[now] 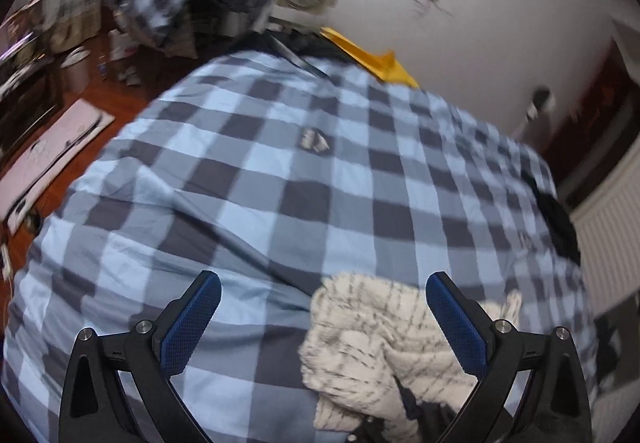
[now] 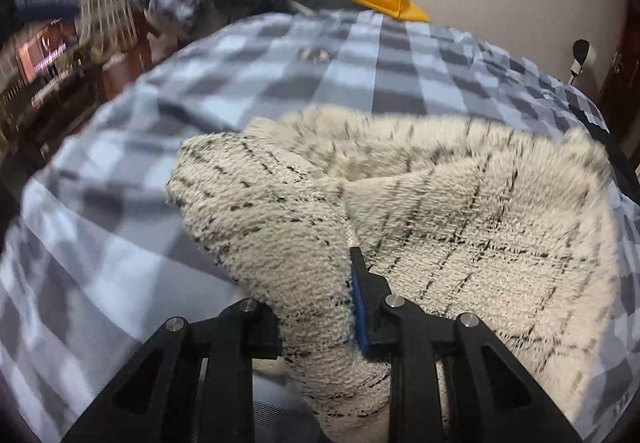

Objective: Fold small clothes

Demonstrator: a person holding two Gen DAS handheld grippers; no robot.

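**Right gripper has the knit; left stands open beside it**

Because the cream knit garment point(image 2: 420, 211) is bunched between the right gripper's point(image 2: 320, 307) fingers, the coming fold seems to turn on that hand alone. In the right wrist view a thick roll of the knit fills the gap between the black fingers, with the blue pad point(image 2: 359, 319) pressed against its side, so I judge the jaws clamped on the fabric. From the pinch the garment spreads away forward and to the right; its long axis looks to run across the view, left to right, though blur softens the far edge.

It lies on the blue checked bedcover point(image 2: 360, 75), toward the near edge of the bed, with thin dark grid lines through its cream yarn. The raised, doubled-over flap near the pinch suggests a fold in progress rather than finished.

The left gripper point(image 1: 323, 303) has its jaws wide apart and holds nothing. In its view the knit sits low and right, partly behind the right-hand blue pad point(image 1: 456, 323); whether pad and cloth touch I cannot tell. So the right hand is on the garment, the left just beside it.

A small dark patch point(image 1: 314, 141) sits on the bedcover farther back, too blurred to read. A yellow cloth point(image 1: 376, 61) lies at the far edge by the wall. No legible writing anywhere.
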